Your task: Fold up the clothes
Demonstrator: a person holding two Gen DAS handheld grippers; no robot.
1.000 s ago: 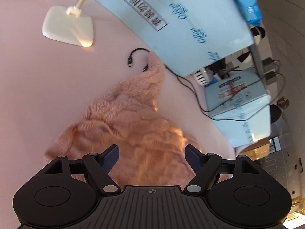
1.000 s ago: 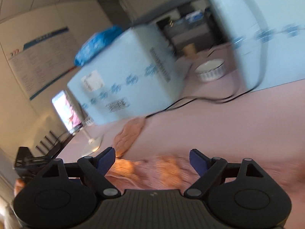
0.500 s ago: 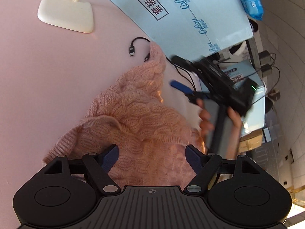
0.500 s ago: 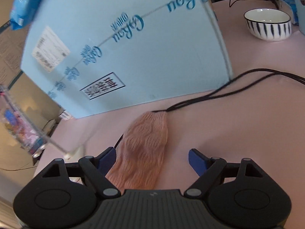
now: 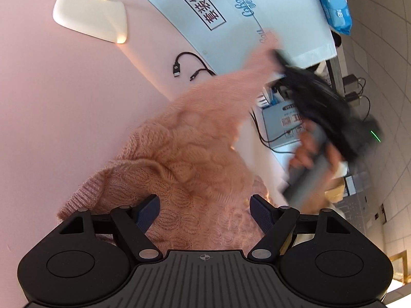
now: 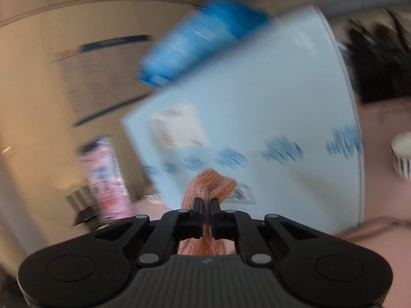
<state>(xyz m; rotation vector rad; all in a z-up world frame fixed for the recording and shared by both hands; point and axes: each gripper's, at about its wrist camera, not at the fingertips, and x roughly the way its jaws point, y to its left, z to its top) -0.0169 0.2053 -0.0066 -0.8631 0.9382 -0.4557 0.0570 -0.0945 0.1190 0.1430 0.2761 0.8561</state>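
Sweater point(image 5: 185, 159) heaped on pink desk point(image 5: 64, 97), sleeve lifted in clenched right tongs point(image 6: 206, 205), left tongs point(image 5: 203, 211) spread above it, blue box point(image 5: 231, 7), lamp base point(image 5: 92, 23), cable point(image 5: 185, 64) behind.

A pink tabletop point(image 5: 64, 97) fills the near left; a pale blue box point(image 5: 257, 7) stands far behind it, with a tiled wall point(image 5: 380, 51) at right.
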